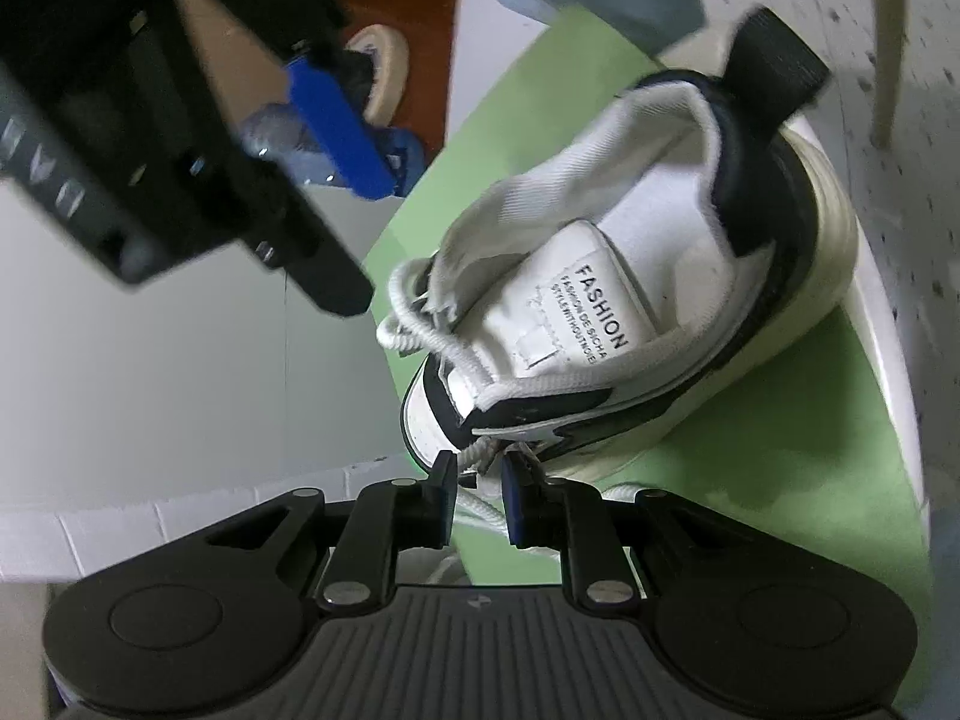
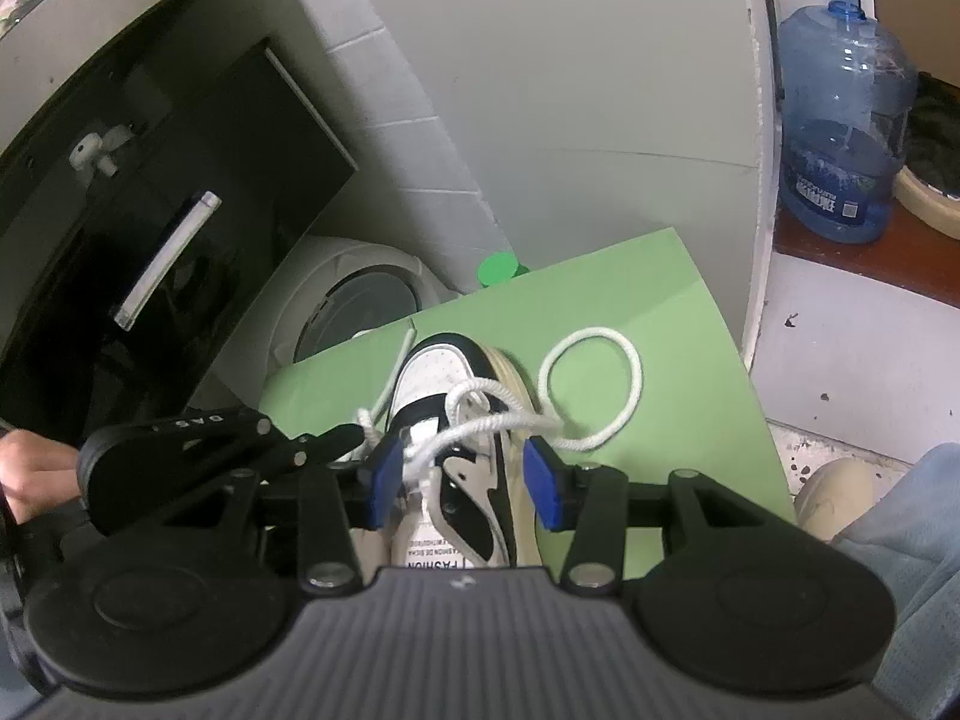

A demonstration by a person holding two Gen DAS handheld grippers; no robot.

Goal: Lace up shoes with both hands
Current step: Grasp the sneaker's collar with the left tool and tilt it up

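A white-and-black sneaker (image 1: pixel 600 264) lies on a green mat (image 1: pixel 750 480), its "FASHION" tongue facing the left wrist view. My left gripper (image 1: pixel 480 480) sits at the shoe's side, its fingers nearly together on a strand of the white shoelace (image 1: pixel 477 456). In the right wrist view the sneaker (image 2: pixel 438 372) points away. My right gripper (image 2: pixel 462 480) is open and straddles it, with crossed lace strands (image 2: pixel 480 420) between the blue pads (image 2: pixel 384 480). A free loop of lace (image 2: pixel 636 372) lies on the mat to the right. The left gripper (image 2: pixel 354 435) comes in from the left, and the open right gripper (image 1: pixel 369 243) hangs upper left.
A black cabinet with a clear handle (image 2: pixel 168 258) and a white round drum (image 2: pixel 354 300) stand left of the mat (image 2: pixel 630 276). A blue water jug (image 2: pixel 840 138) stands far right. A person's hand (image 2: pixel 30 468), trouser leg and beige shoe (image 2: pixel 834 492) are nearby. A black block (image 1: pixel 774 66) touches the heel.
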